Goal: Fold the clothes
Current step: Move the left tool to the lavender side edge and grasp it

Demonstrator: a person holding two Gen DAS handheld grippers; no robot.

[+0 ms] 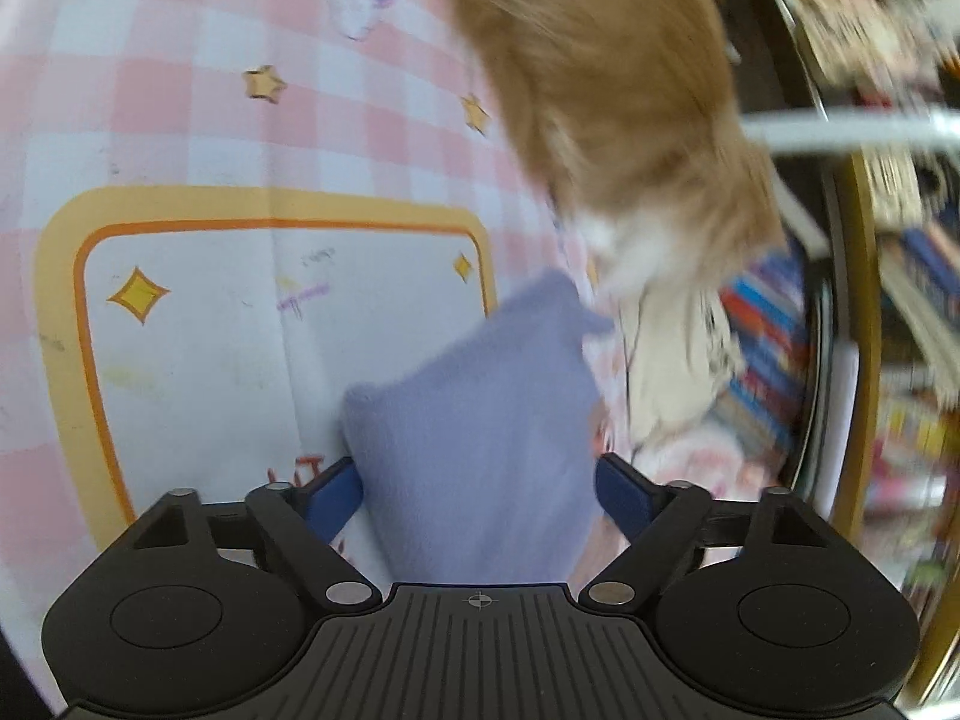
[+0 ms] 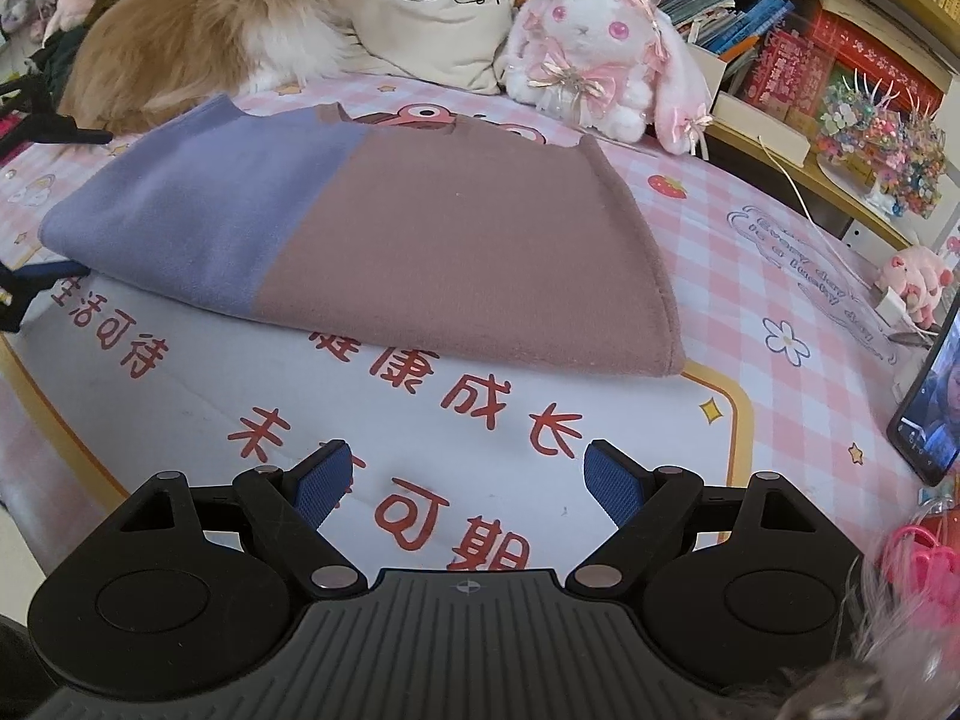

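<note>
A pink-and-white checked sheet [image 2: 720,222] with stars, flowers and red characters covers the bed, and shelves of books [image 2: 708,6] run along its far side.

Left wrist view: the left gripper [image 1: 480,489] has its blue fingers [image 1: 336,495] spread wide, and a lilac fold of the garment [image 1: 480,420] rises between them. Whether the pads touch the cloth I cannot tell, as the fabric hides their inner faces. Past the cloth lies the orange-framed white panel of the sheet, and a ginger cat [image 1: 606,78] fills the upper right, blurred. A cream bag [image 1: 666,360] and rows of books show beyond it, also smeared.

Right wrist view: the right gripper [image 2: 465,483] hovers above the sheet with its fingers [image 2: 318,483] wide apart and nothing between them. The garment [image 2: 384,240] lies folded flat in the middle of the bed, ahead of this gripper and well apart from it — lilac on the left half, dusty brown on the right. The cat [image 2: 198,30] sits just behind its far left corner. A pink-and-white plush rabbit [image 2: 600,54] sits at the far edge beside the cream bag [image 2: 444,24]. A phone [image 2: 930,402] stands at the right, its screen lit, with a small pink plush [image 2: 915,282] behind it.
</note>
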